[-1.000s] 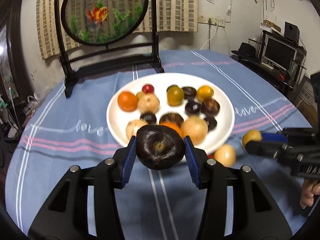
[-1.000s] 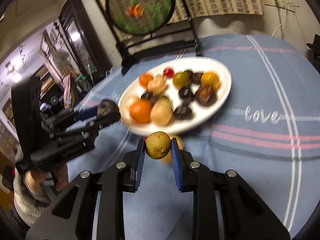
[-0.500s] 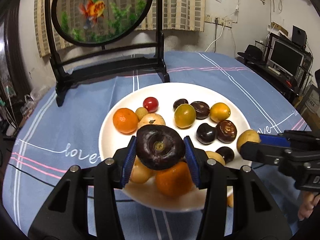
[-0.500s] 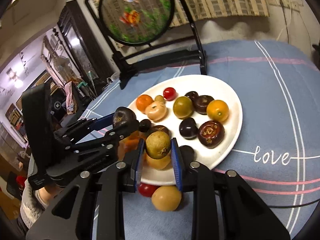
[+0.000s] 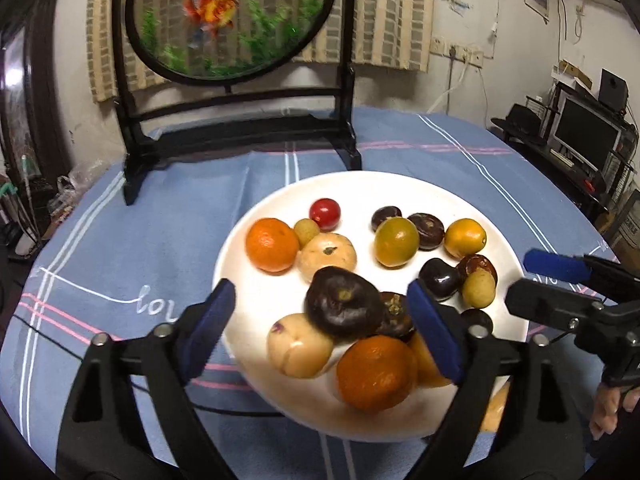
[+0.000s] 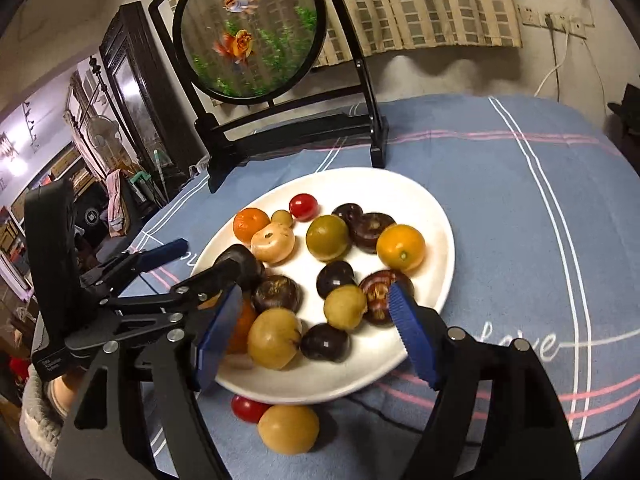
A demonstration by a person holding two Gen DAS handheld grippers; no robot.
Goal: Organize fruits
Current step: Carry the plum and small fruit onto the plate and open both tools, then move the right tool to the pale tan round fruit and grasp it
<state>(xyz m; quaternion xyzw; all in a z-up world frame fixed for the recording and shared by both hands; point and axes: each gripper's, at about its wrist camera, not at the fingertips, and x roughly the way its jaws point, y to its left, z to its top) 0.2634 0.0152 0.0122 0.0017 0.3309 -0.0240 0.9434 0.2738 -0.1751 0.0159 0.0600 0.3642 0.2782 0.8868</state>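
The left gripper (image 5: 322, 322) is wide apart, and nothing is in it. Its blue pads (image 5: 434, 330) sit on each side of a big dark fruit (image 5: 343, 307). The pads do not touch the fruit. The dark fruit rests on top of other fruit in the white plate (image 5: 400, 188). Just in front of it lie a pale peach (image 5: 298, 346) and an orange (image 5: 376, 372).

The right gripper (image 6: 316, 332) is wide apart too, and it holds nothing. Between its blue pads lie a small yellow fruit (image 6: 345, 306), a bigger yellow fruit (image 6: 274, 338) and a dark plum (image 6: 325, 342). They all lie in the plate.

Farther back in the plate sit a green fruit (image 6: 328, 237), a bright orange fruit (image 6: 401, 247), a small red tomato (image 6: 303, 207) and a mandarin (image 6: 251, 223).

Two fruits are outside the plate, on the blue cloth (image 6: 520, 200). They are a red tomato (image 6: 246, 408) and a yellow fruit (image 6: 289, 429). They touch each other, right by the near rim.

At the back of the table stands a round goldfish screen (image 6: 250, 32) in a black frame.
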